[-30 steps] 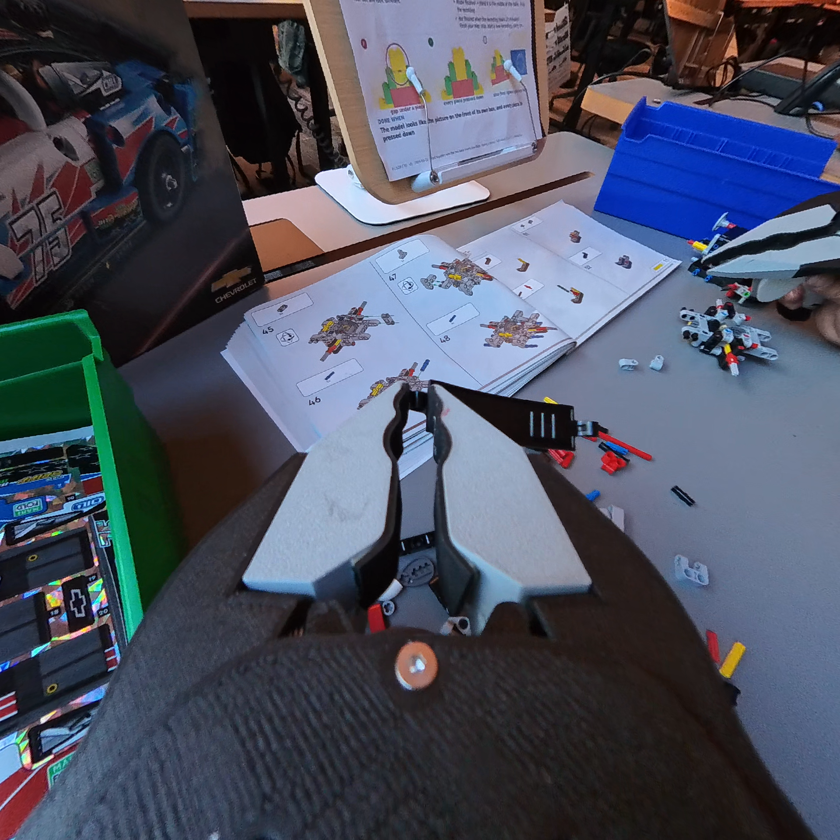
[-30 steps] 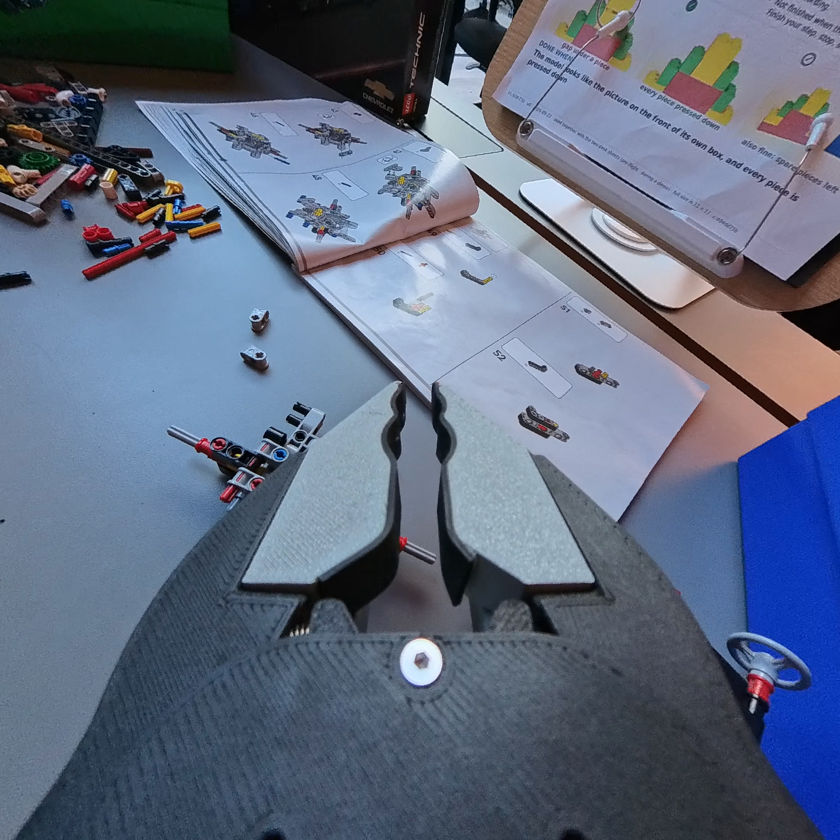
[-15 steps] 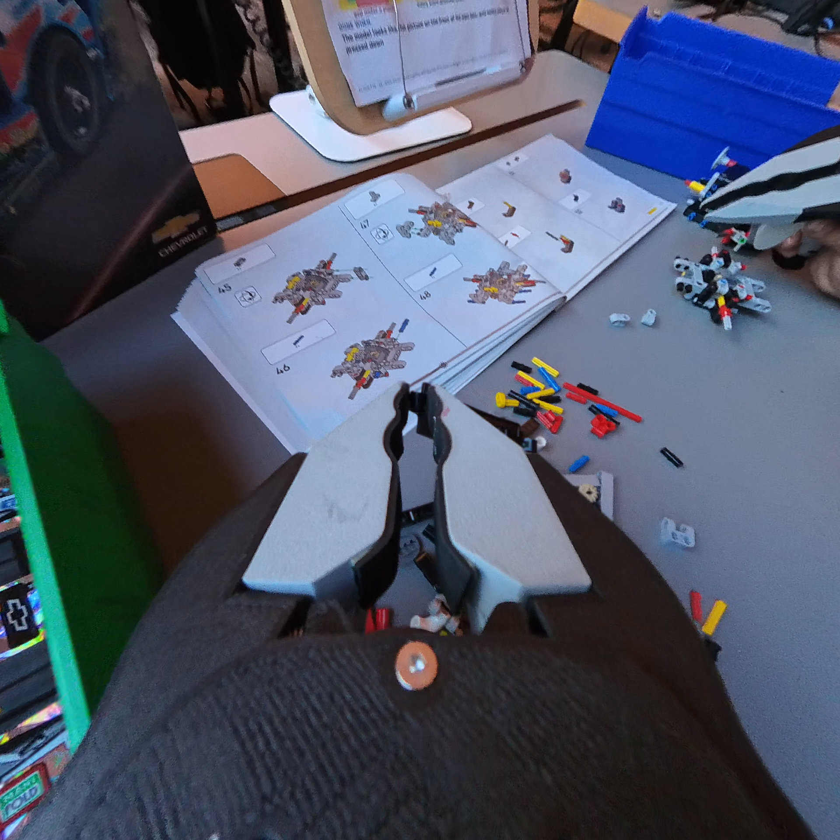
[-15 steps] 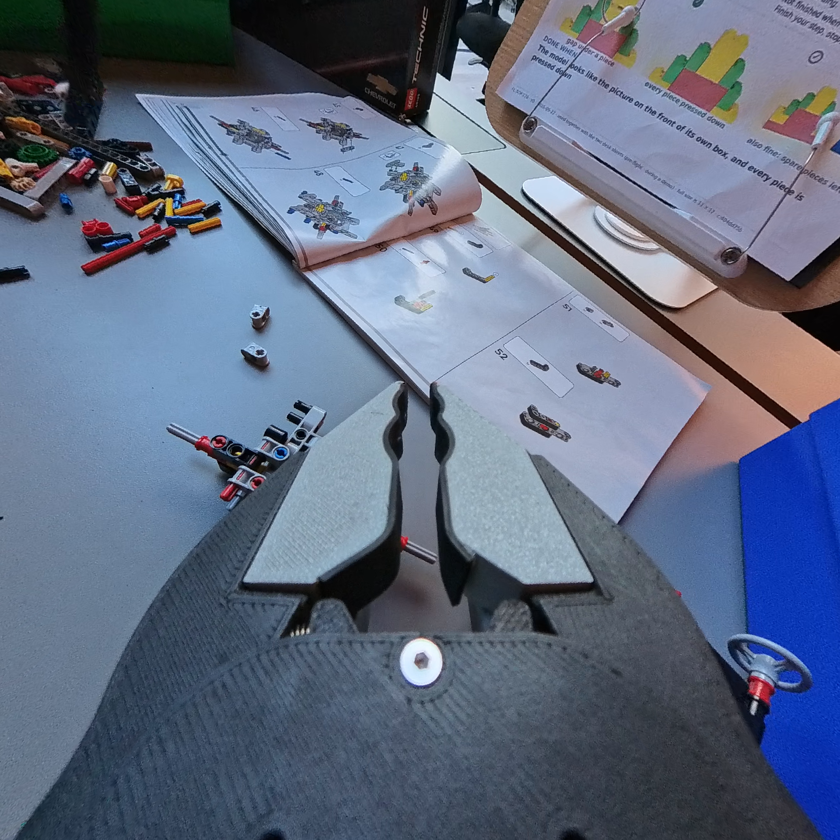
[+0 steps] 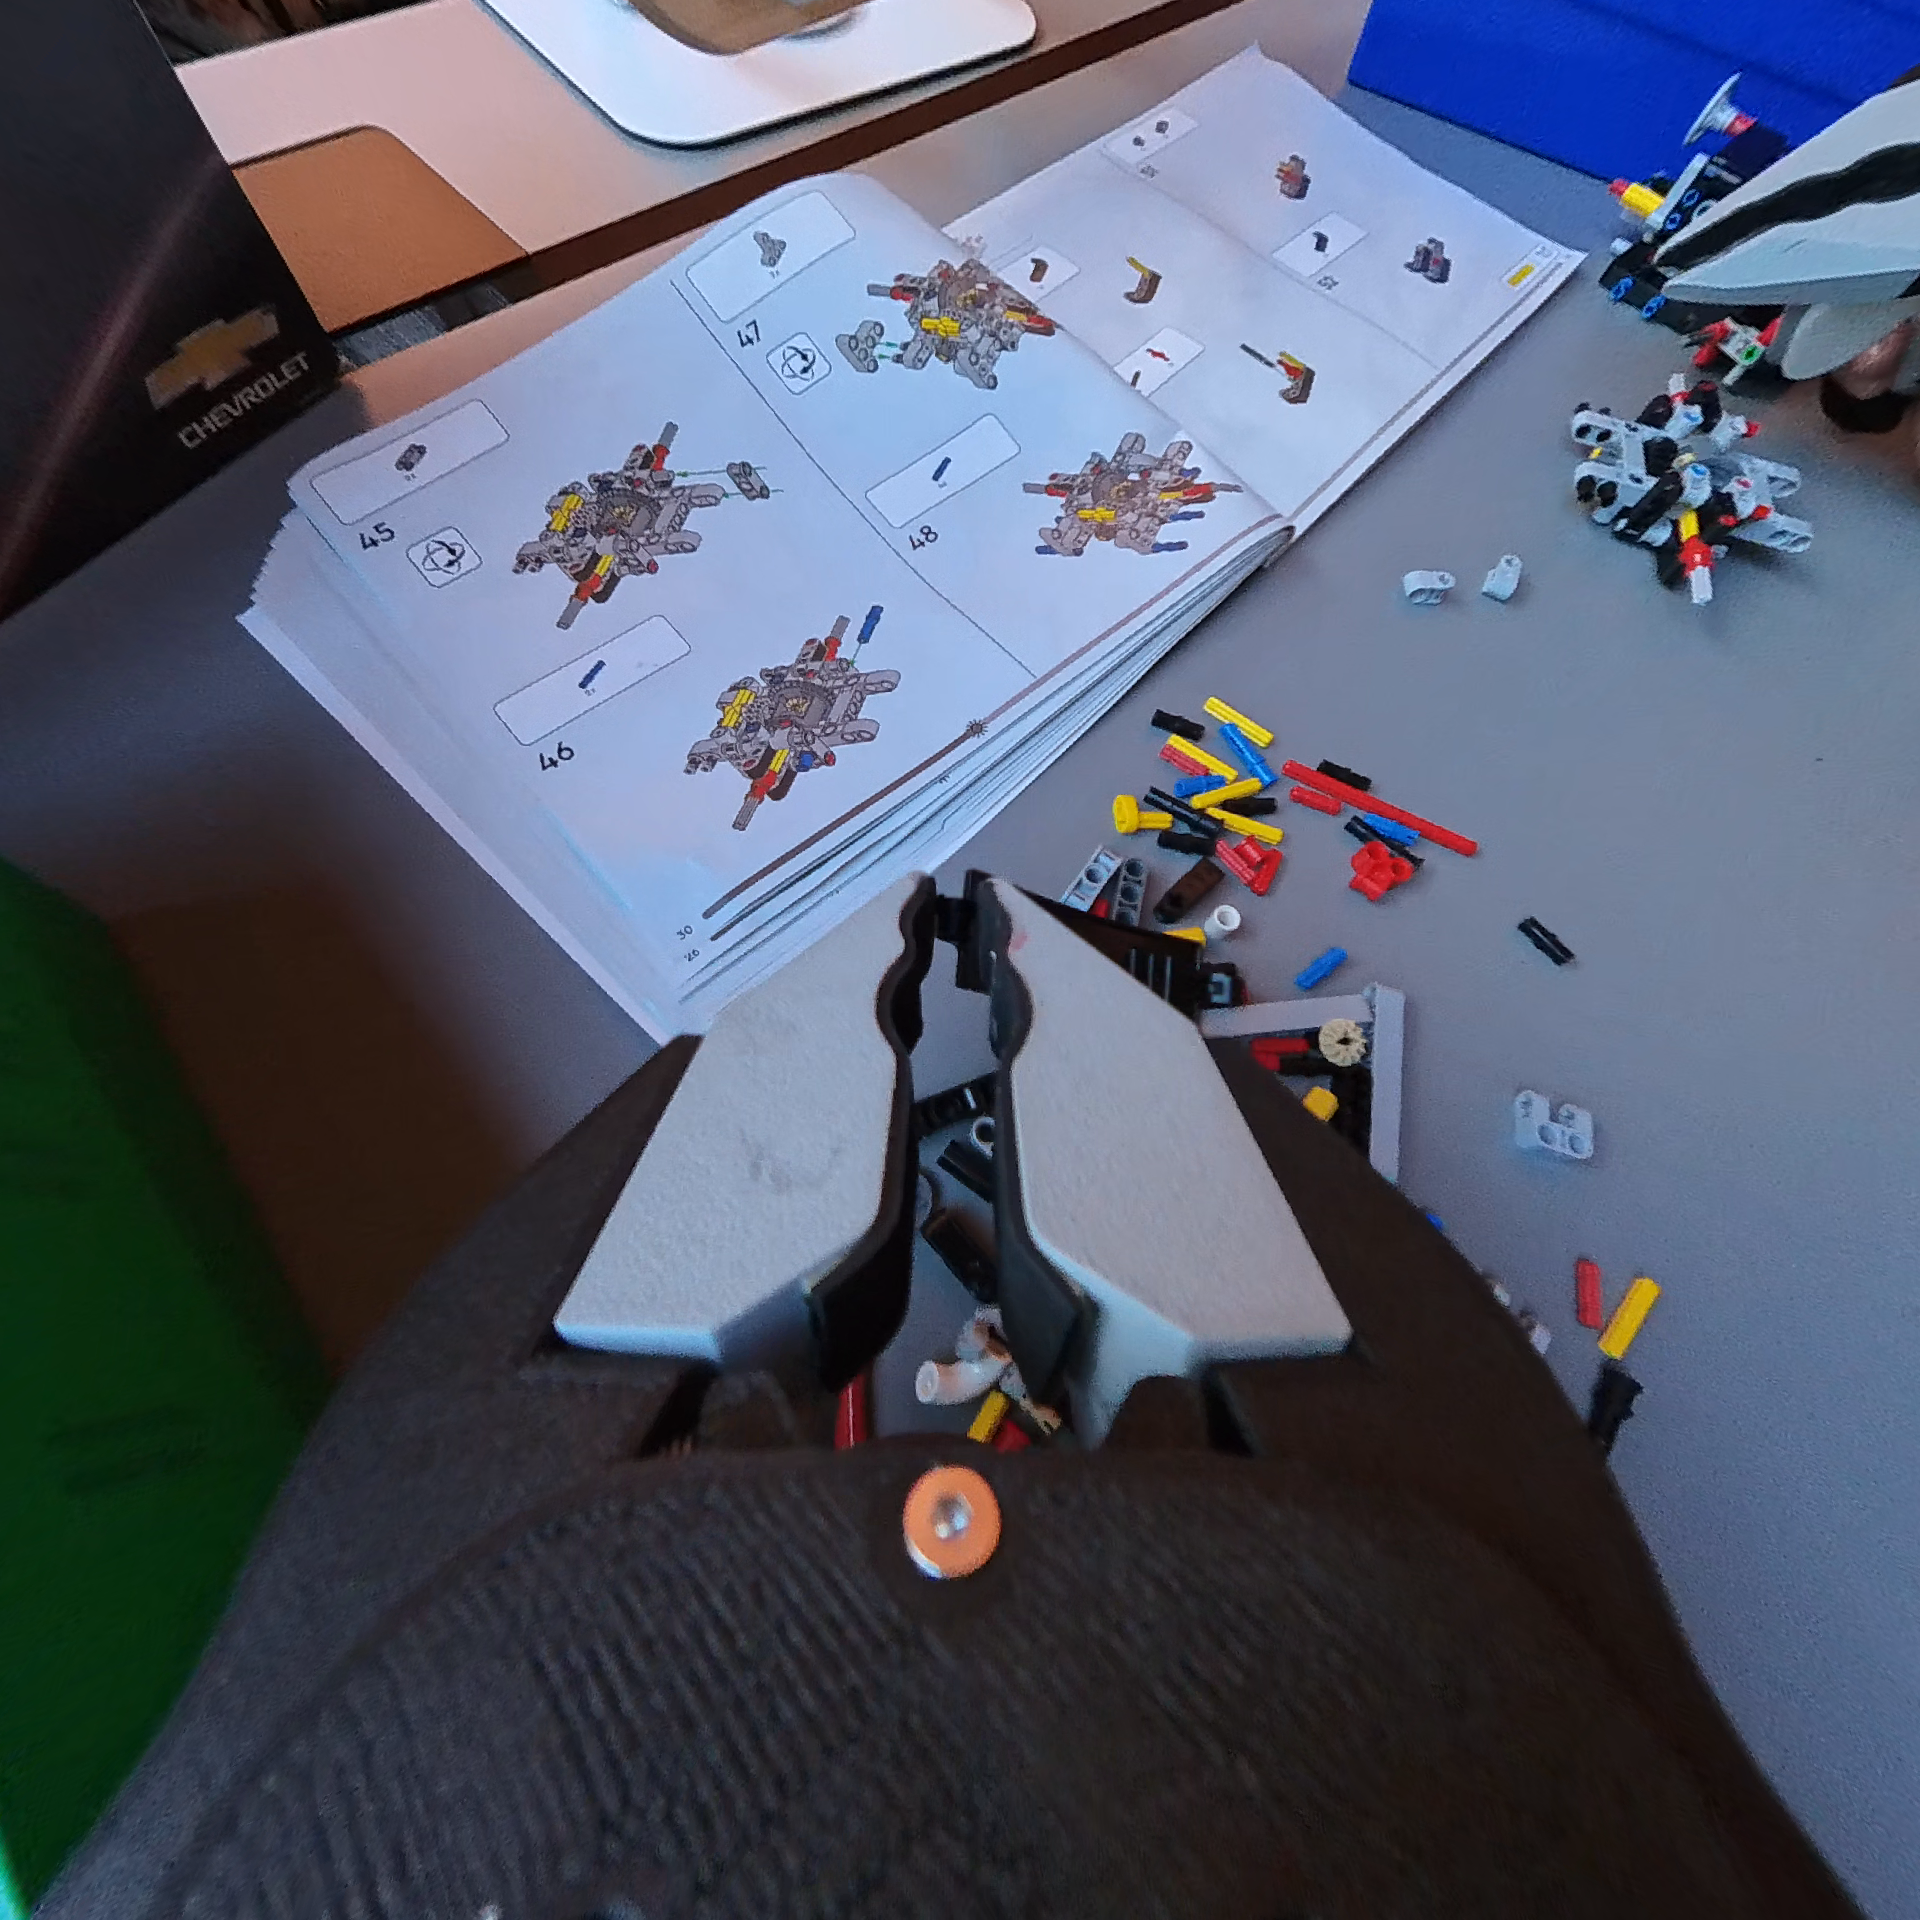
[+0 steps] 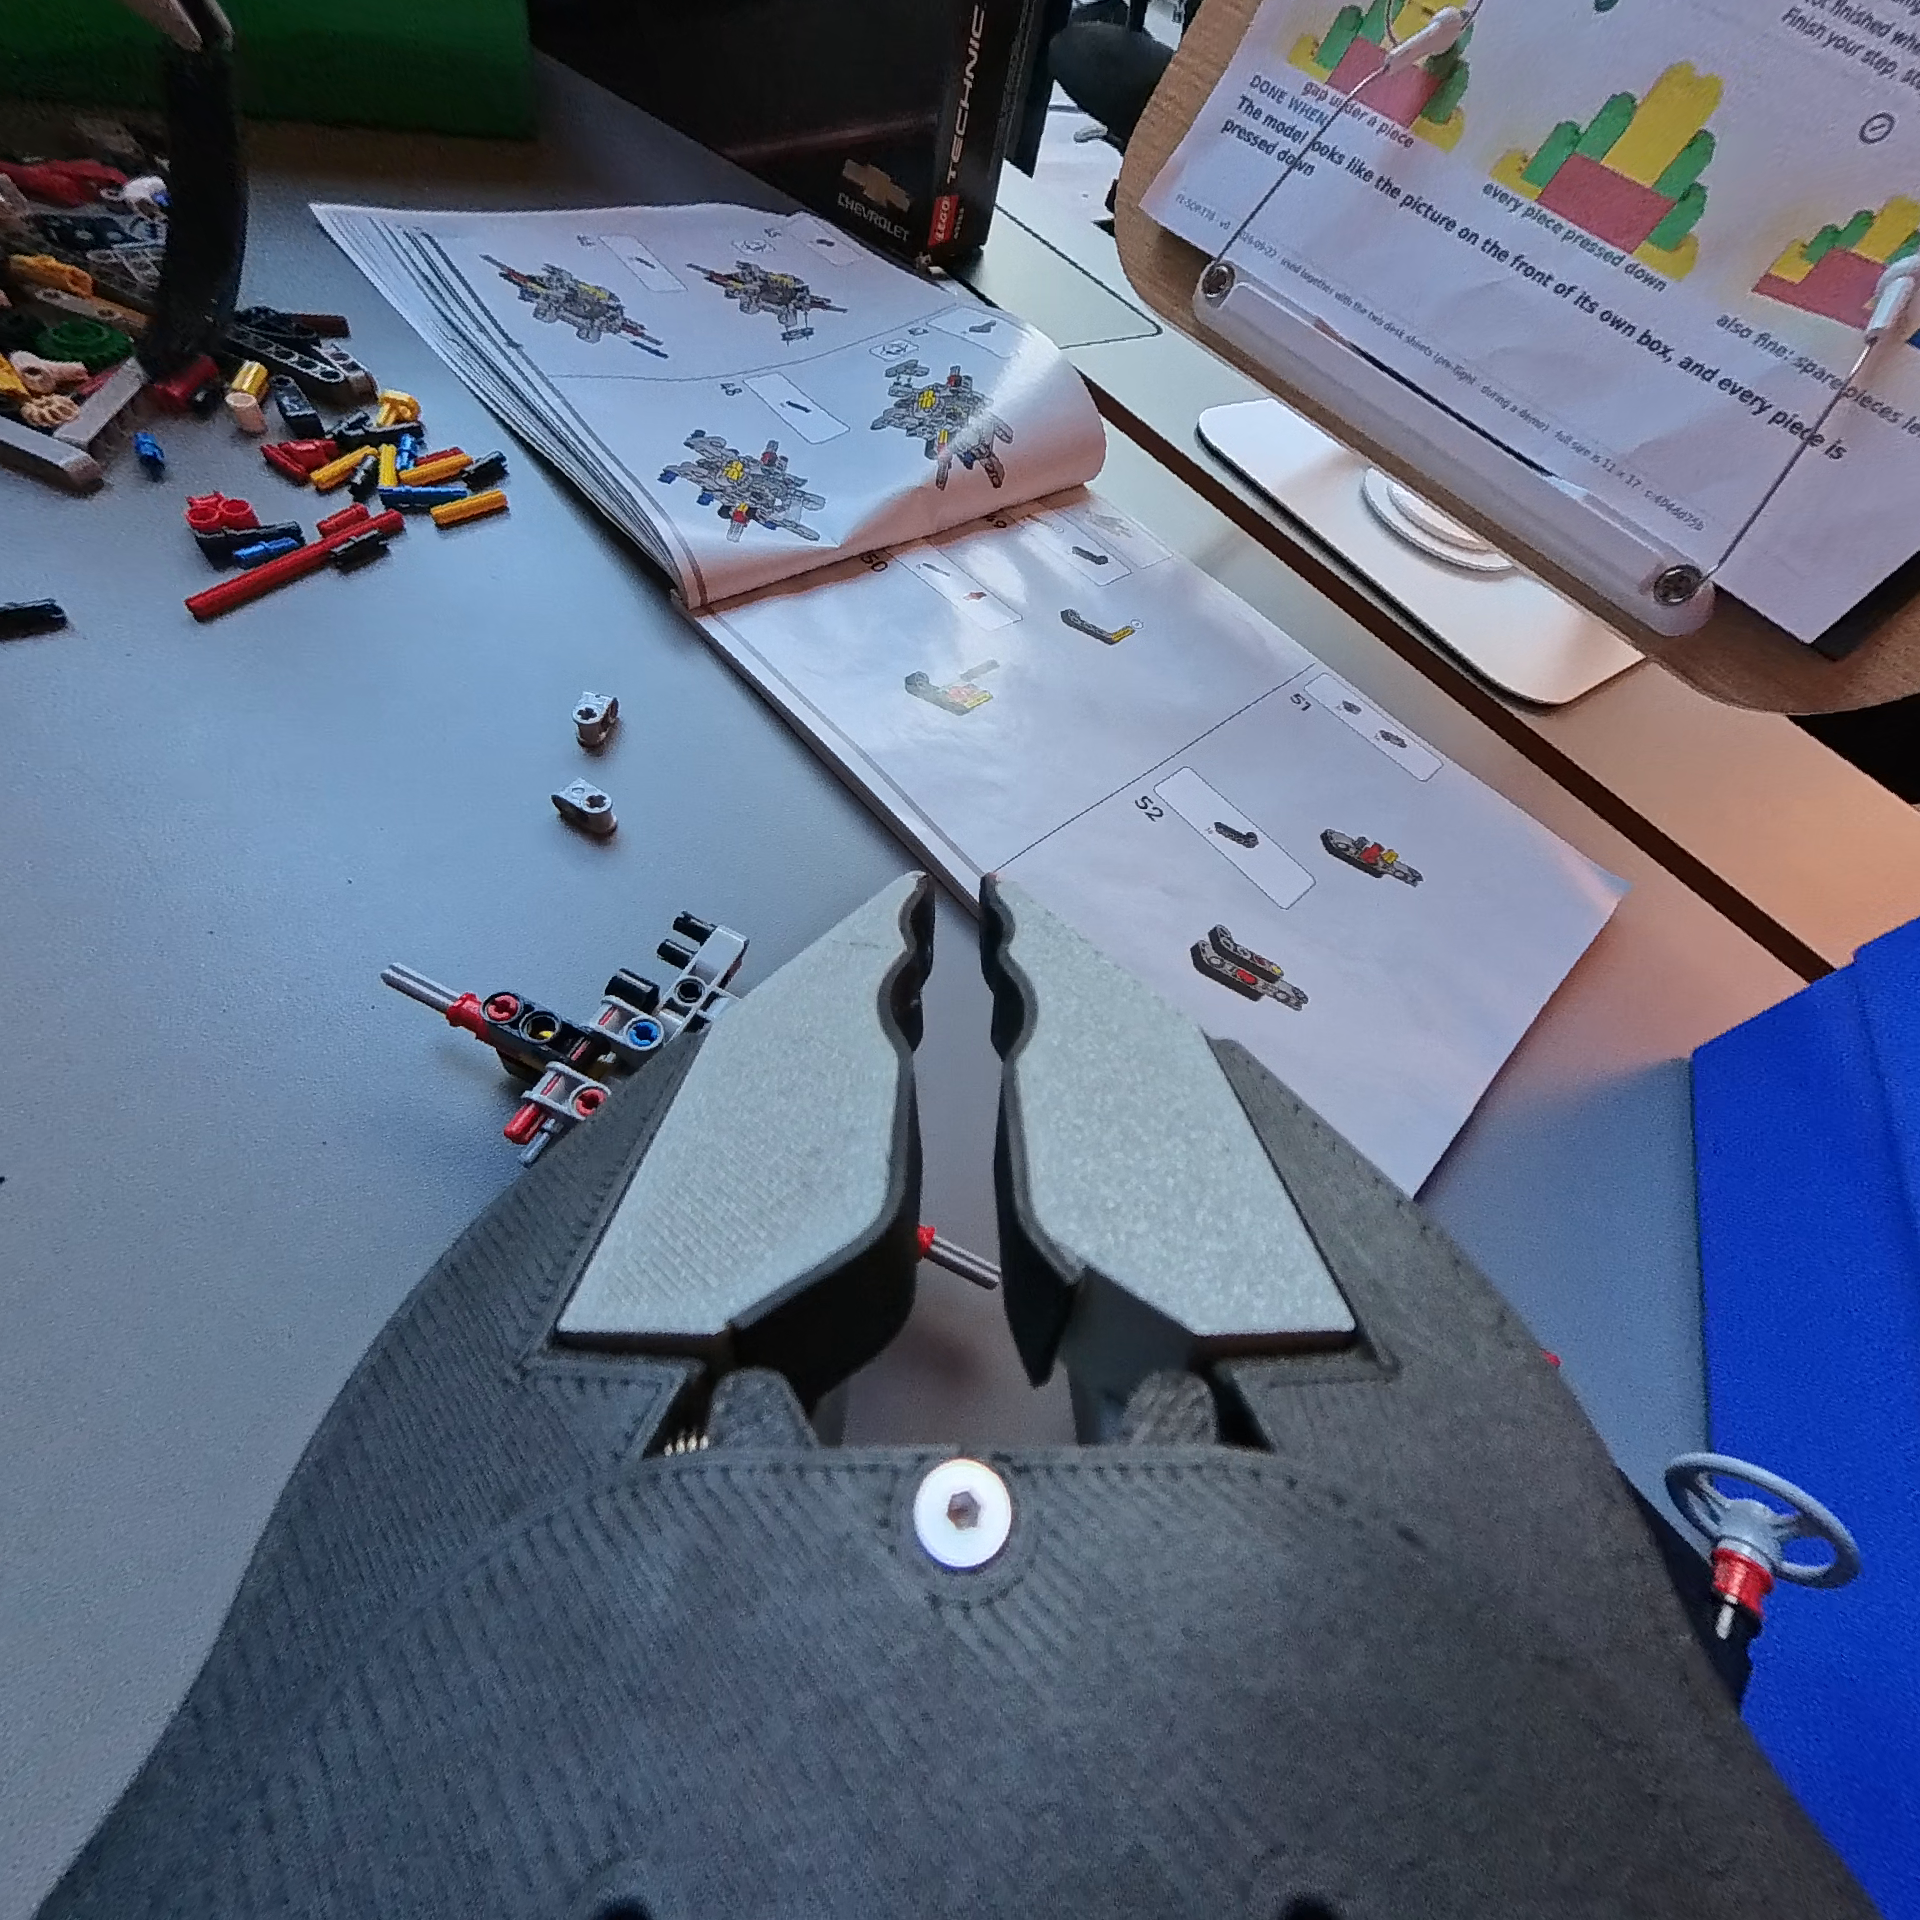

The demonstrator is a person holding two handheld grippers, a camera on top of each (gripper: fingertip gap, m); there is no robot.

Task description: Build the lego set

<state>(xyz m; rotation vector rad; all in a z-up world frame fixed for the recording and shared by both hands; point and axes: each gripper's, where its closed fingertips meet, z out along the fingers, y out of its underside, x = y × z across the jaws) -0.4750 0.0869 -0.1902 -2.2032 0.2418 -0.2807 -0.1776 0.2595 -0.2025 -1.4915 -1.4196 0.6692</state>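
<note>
the left gripper (image 5: 954,902) is clamped on a black plastic piece (image 5: 1132,961), a flat dark part pinched at the very tips and running off to the right behind the right finger. it hangs over a heap of small building parts (image 5: 1288,1049) on a grey table (image 5: 1714,935), with the near corner of an open instruction booklet (image 5: 727,499) just beyond the fingertips. to the right of the tips lies a scatter of red, yellow, blue and black pins (image 5: 1278,800). farther right sits a small grey and black assembly (image 5: 1683,499), and two tiny grey connectors (image 5: 1465,580) lie between it and the booklet. the right gripper (image 6: 956,894) has its jaws almost closed, a narrow slit between the tips and nothing in that slit; it sits low over the table at the booklet's near edge. the assembly lies just to its left, partly under the gripper body, with a grey axle showing between the fingers farther back. a blue bin (image 6: 1818,1247) stands to the right, and a grey steering wheel piece (image 6: 1756,1527) lies at its edge.
</note>
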